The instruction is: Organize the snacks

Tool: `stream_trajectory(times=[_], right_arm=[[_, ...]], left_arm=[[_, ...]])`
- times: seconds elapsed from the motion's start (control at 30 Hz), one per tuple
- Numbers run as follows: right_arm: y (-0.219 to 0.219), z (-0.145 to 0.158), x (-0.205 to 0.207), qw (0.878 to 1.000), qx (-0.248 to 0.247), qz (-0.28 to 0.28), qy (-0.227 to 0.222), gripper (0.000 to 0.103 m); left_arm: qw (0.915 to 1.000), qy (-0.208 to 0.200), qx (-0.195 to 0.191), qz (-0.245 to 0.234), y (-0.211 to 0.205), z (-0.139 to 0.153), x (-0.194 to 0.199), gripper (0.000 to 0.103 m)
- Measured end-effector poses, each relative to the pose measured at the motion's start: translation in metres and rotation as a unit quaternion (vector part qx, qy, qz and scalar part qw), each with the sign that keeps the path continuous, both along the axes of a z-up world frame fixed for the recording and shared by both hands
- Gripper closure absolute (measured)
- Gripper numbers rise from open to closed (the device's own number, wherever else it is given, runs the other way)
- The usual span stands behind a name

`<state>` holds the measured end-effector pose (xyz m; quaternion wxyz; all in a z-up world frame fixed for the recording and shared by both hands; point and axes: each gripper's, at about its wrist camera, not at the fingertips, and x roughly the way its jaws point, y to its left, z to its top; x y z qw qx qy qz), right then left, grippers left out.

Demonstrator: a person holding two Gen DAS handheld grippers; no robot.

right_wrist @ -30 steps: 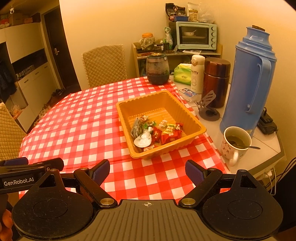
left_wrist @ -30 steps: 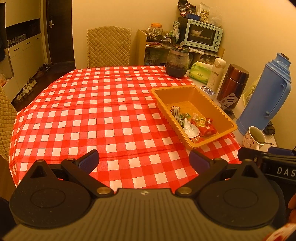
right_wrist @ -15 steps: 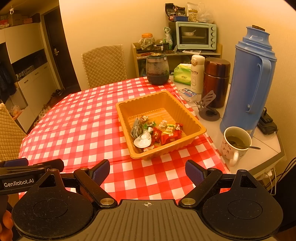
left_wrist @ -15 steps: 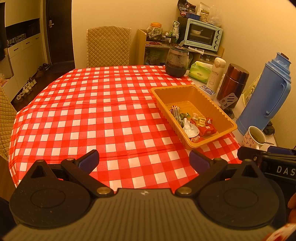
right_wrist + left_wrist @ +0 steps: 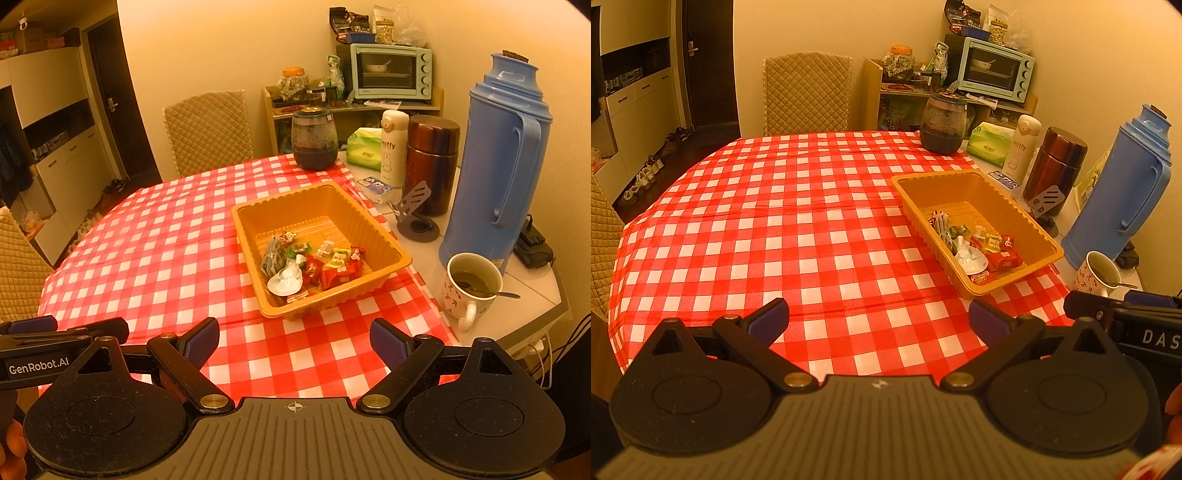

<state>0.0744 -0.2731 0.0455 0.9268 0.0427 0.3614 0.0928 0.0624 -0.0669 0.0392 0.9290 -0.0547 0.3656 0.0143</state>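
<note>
An orange plastic tray (image 5: 1015,218) (image 5: 255,236) sits on the red checked tablecloth (image 5: 798,229) (image 5: 166,251) at the right side of the table. Several wrapped snacks (image 5: 993,251) (image 5: 332,266) and a white cup-shaped item (image 5: 286,282) lie in its near end. My left gripper (image 5: 879,321) is open and empty, held above the table's near edge, left of the tray. My right gripper (image 5: 294,341) is open and empty, just in front of the tray. Each gripper shows at the edge of the other's view.
A blue thermos (image 5: 495,162), a brown flask (image 5: 430,162), a white bottle (image 5: 393,147), a mug with a spoon (image 5: 469,291), a phone stand (image 5: 415,214) and a dark jar (image 5: 314,140) stand right of and behind the tray. Quilted chairs (image 5: 807,94) stand at the far and left sides.
</note>
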Motion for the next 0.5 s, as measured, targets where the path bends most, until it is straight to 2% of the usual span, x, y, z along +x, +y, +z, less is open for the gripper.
stream_trajectory(times=[0.5], right_arm=[[-0.0014,0.0010,0.0014,1.000,0.001,-0.002,-0.001,0.015]], left_arm=[[1.0000,0.000,0.000,0.000,-0.0008,-0.0001,0.0001,0.000]])
